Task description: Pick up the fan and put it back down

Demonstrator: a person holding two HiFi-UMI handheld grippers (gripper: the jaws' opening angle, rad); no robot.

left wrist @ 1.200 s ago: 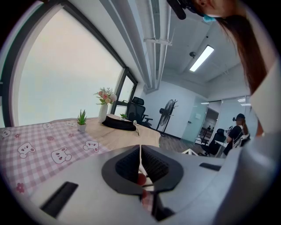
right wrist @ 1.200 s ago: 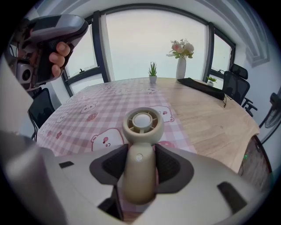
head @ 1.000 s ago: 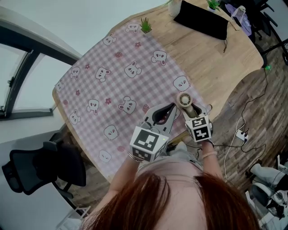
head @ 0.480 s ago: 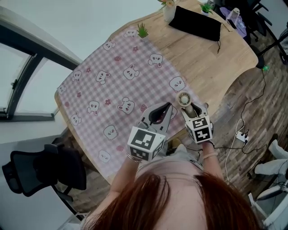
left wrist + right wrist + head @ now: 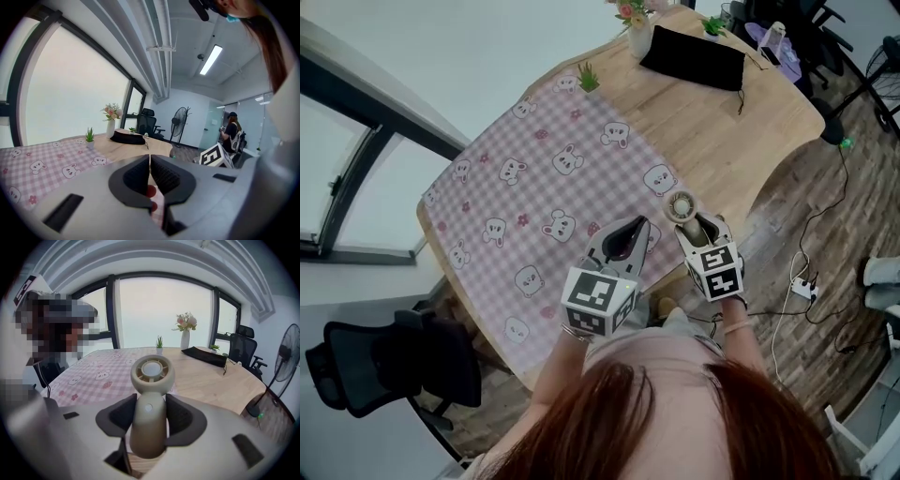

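Note:
A beige hand-held fan [image 5: 682,206] sticks up out of my right gripper [image 5: 694,228], above the near edge of the wooden table [image 5: 722,112]. In the right gripper view both dark pads press on the handle of the fan [image 5: 151,394], its round head stands past the fingertips, and the right gripper [image 5: 150,416] is shut on it. My left gripper [image 5: 623,234] hovers just left of it over the pink checked cloth [image 5: 534,187]. The left gripper [image 5: 150,171] has its jaws together with nothing between them.
A black pouch [image 5: 692,58], a vase of flowers [image 5: 637,33] and a small potted plant [image 5: 588,78] stand at the table's far end. A black office chair [image 5: 384,361] is on the floor at the left, with cables [image 5: 806,281] at the right. A standing fan [image 5: 179,123] and a person [image 5: 231,131] are farther off.
My right gripper has lifted the fan higher above the table edge. My left gripper has drifted slightly up and forward, still shut.

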